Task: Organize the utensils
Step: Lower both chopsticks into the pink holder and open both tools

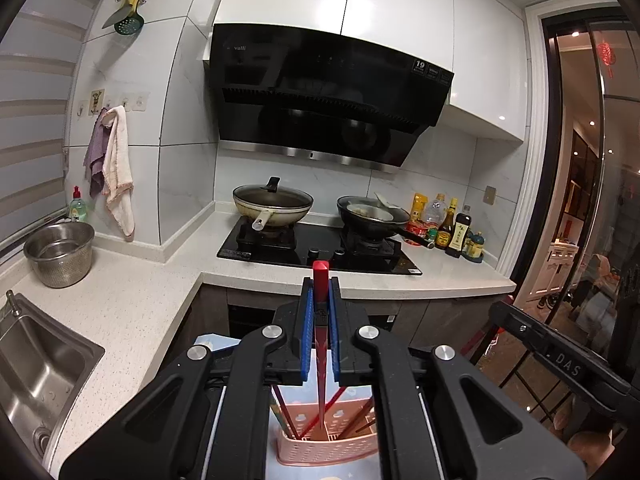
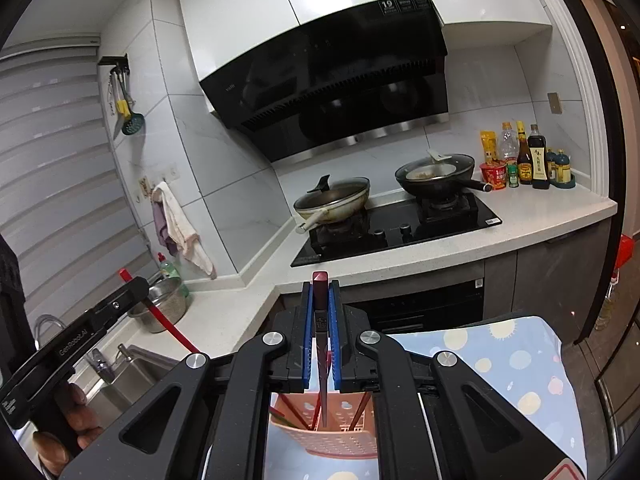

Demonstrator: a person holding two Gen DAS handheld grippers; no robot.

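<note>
My left gripper (image 1: pixel 320 280) is shut on a red chopstick (image 1: pixel 320 280) held upright, its lower end inside the pink perforated utensil basket (image 1: pixel 332 446). My right gripper (image 2: pixel 320 283) is shut on a dark red chopstick (image 2: pixel 320 280), also upright, its tip in the same pink basket (image 2: pixel 324 442). Several other chopsticks lean in the basket. The left gripper also shows at the left of the right wrist view (image 2: pixel 134 286), with its red chopstick (image 2: pixel 172 330) slanting down.
The basket stands on a blue patterned cloth (image 2: pixel 512 364). Behind are a white counter (image 1: pixel 132 304), a steel sink (image 1: pixel 36 364), a steel pot (image 1: pixel 60 254), a stove with two pans (image 1: pixel 320 240), and sauce bottles (image 1: pixel 452 228). A glass door (image 1: pixel 592 200) is on the right.
</note>
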